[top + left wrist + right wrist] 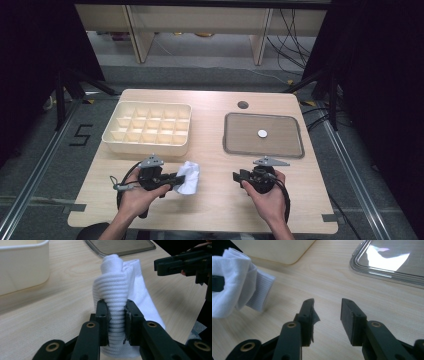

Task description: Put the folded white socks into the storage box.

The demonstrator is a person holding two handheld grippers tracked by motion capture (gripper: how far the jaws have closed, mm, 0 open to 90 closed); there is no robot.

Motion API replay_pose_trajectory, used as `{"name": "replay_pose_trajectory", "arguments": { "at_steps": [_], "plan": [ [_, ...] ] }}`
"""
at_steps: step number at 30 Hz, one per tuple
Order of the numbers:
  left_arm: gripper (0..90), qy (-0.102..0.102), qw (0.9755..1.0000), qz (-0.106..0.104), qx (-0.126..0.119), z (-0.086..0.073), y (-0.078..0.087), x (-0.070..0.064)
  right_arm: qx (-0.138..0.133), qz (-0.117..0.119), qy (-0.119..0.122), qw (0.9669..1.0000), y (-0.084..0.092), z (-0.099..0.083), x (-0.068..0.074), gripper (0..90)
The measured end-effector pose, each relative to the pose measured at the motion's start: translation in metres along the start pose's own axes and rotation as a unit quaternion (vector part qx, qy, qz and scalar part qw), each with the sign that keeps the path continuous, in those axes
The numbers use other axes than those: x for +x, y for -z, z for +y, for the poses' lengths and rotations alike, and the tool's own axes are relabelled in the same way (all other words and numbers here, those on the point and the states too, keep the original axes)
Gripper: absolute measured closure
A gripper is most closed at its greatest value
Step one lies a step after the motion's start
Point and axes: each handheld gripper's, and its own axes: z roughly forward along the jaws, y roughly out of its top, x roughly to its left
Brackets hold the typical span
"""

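Observation:
A rolled white ribbed cloth (187,177) lies near the table's front, just below the cream box. My left gripper (179,178) is shut on the white cloth (117,315), its jaws pinching the ribbed fold. My right gripper (236,176) stands open a little to the right of the cloth, pointing left toward it, with nothing between its jaws (327,312). The white cloth (237,287) sits at the left edge of the right gripper view.
A cream divided box (148,128) with several compartments stands at the back left. A clear shallow tray (263,135) holding a small white disc (262,133) lies at the back right. A round cable hole (243,105) sits behind the tray.

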Motion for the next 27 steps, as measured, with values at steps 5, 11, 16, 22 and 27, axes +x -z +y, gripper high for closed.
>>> {"name": "replay_pose_trajectory", "arguments": {
  "at_steps": [5,11,16,22,27],
  "plan": [
    [75.5,-0.001,0.9999,0.004,-0.012,0.004,0.004,0.001,-0.001,-0.004,0.005,1.0,0.0,0.0,0.0,62.9],
    [75.5,-0.003,0.9997,0.015,-0.018,0.009,0.007,0.004,0.004,-0.003,0.011,0.9999,-0.002,-0.004,-0.006,62.6],
    [75.5,-0.006,0.9994,0.019,-0.029,0.015,0.013,0.009,0.002,-0.005,0.019,0.9998,-0.001,-0.005,-0.009,62.7],
    [75.4,-0.007,0.9984,0.034,-0.044,0.022,0.023,0.015,-0.006,-0.011,0.022,0.9997,0.001,-0.006,-0.01,62.1],
    [75.4,-0.004,0.9977,0.04,-0.055,0.024,0.028,0.018,-0.005,-0.009,0.022,0.9997,0.0,-0.009,-0.008,61.5]
  ]
}}
